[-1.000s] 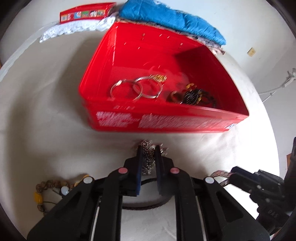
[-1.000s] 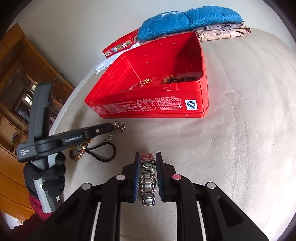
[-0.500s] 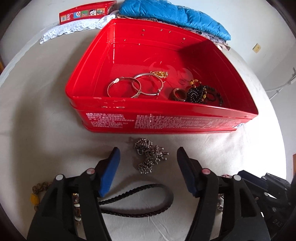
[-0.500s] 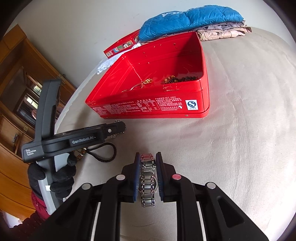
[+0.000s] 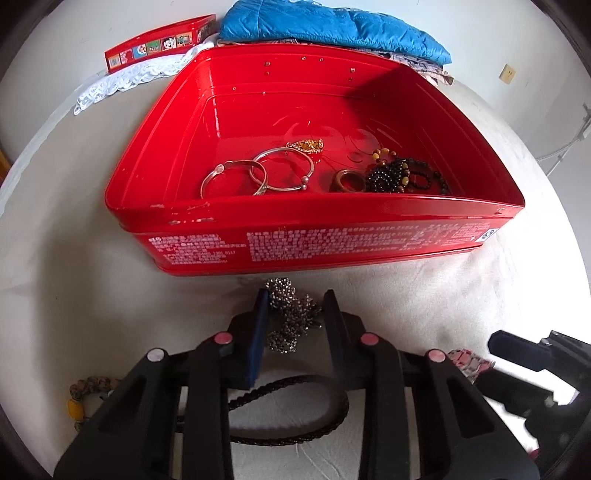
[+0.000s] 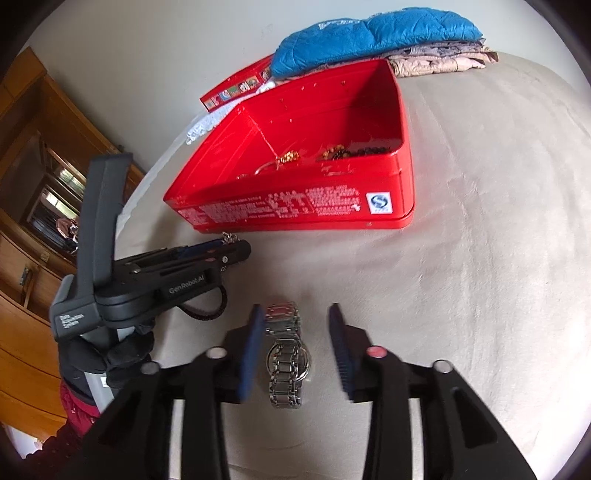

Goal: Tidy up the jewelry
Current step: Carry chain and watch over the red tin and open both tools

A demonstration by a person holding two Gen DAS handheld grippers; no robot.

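A red tin (image 5: 332,240) stands open on the beige cloth, holding silver bangles (image 5: 258,173), a gold piece (image 5: 306,144), a wooden ring (image 5: 347,181) and dark bead bracelets (image 5: 402,175). Just in front of it lies a silver beaded chain (image 5: 290,321). My left gripper (image 5: 295,295) straddles the chain with its jaws closing; the left pad touches it and a gap shows at the right pad. A steel watch (image 6: 286,354) lies on the cloth between the pads of my right gripper (image 6: 295,308). Its jaws are opening and clear of the watch.
A black braided cord (image 5: 295,410), a brown bead bracelet (image 5: 85,391) and a pink patterned piece (image 5: 467,362) lie near the grippers. Behind the tin are a blue quilted jacket (image 5: 332,26), a small red box (image 5: 159,40) and white lace (image 5: 129,77). A wooden cabinet (image 6: 29,184) stands left.
The left gripper let go of the beaded chain, opened wide, and has since narrowed around it again. The right gripper, shut on the watch before, has opened; the watch lies on the cloth.
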